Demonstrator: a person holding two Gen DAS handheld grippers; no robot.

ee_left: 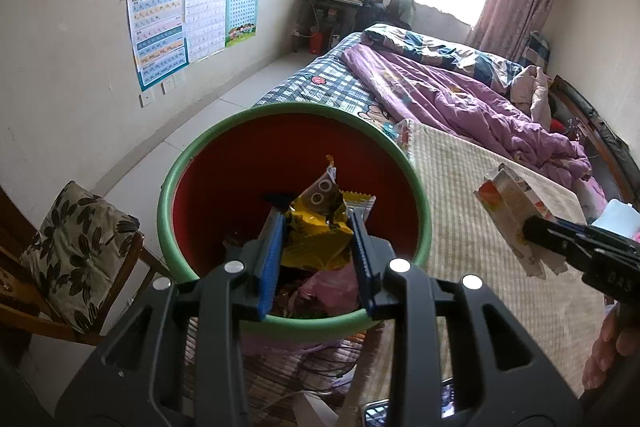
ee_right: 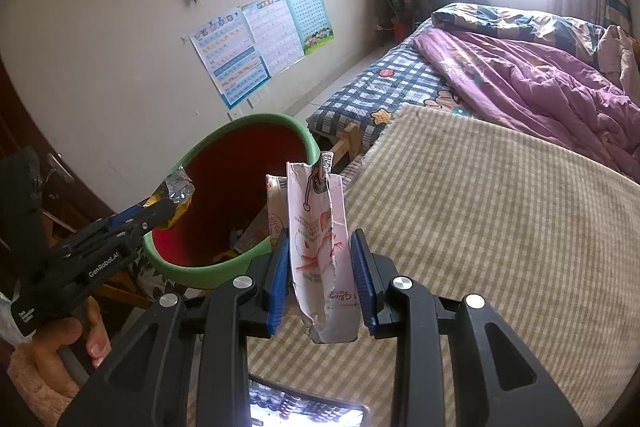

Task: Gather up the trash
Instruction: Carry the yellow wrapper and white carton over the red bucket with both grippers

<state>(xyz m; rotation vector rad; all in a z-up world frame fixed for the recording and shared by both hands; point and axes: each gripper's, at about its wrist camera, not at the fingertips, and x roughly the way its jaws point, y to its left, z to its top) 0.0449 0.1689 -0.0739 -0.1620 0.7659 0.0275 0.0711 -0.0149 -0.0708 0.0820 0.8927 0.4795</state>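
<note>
So on my left there's the round plastic bin [ee_left: 224,147], green on the outside with a red inside, and it's already got stuff in it: a pink plastic bag [ee_left: 328,285] plus some dark scraps I honestly can't identify. My left gripper [ee_left: 316,227] is clamped on a crumpled yellow foil snack wrapper [ee_left: 316,233], and that wrapper hangs right over the bin's mouth, both blue pads pressing its sides. Moving right, my right gripper [ee_right: 320,255] is squeezed onto a flattened white drink carton with red strawberry print [ee_right: 320,227], held upright between the pads, just beside the bin's rim and above the beige striped mat [ee_right: 500,227] on the bed. Bottom of the carton is torn and ragged. The bin's floor is mostly blocked by my own fingers and the wrapper. A phone-like screen [ee_right: 304,407] is cut off at the bottom edge.
</note>
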